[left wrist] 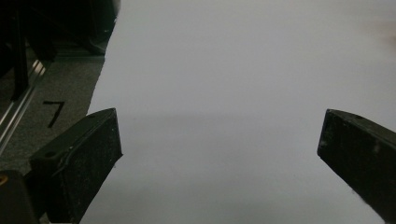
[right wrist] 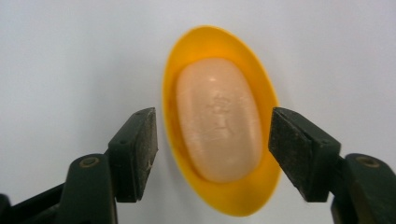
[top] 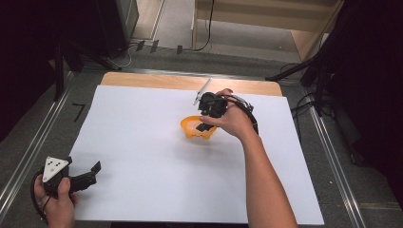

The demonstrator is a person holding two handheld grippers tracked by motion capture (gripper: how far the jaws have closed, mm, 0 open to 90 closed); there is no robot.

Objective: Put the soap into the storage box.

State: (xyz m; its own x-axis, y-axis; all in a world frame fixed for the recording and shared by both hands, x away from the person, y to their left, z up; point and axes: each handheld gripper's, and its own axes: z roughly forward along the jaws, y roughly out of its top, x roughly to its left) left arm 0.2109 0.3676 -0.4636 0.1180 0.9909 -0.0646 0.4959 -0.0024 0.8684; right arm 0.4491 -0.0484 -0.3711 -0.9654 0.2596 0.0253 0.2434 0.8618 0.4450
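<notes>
Right gripper [right wrist: 214,114]: we read it as clamped on the dish [right wrist: 219,200], jaws across its short axis. The pad on the right of the right gripper view sits on the rim. The other pad is at the rim with only a thin sliver of white showing (hard to call contact there from this angle). Jaws point down at the dish from above.

The dish is yellow and oval, with its long axis running away from the camera between the pads. A soap [right wrist: 217,126] bar, pale pink, lies inside it, lengthwise and roughly centred, with yellow rim showing all round. Nothing touches the soap.

From the high view, we see the dish right of centre on the paper [top: 142,142], towards the far half. It is directly under the right hand [top: 233,121], which partly covers it. The paper covers most of the table [top: 142,80].

Left gripper [left wrist: 219,114]: jaws wide apart, nothing between them, just bare paper. It is held low at the near left corner of the sheet in the left hand [top: 59,204], well apart from the dish, jaws pointing along the sheet.
</notes>
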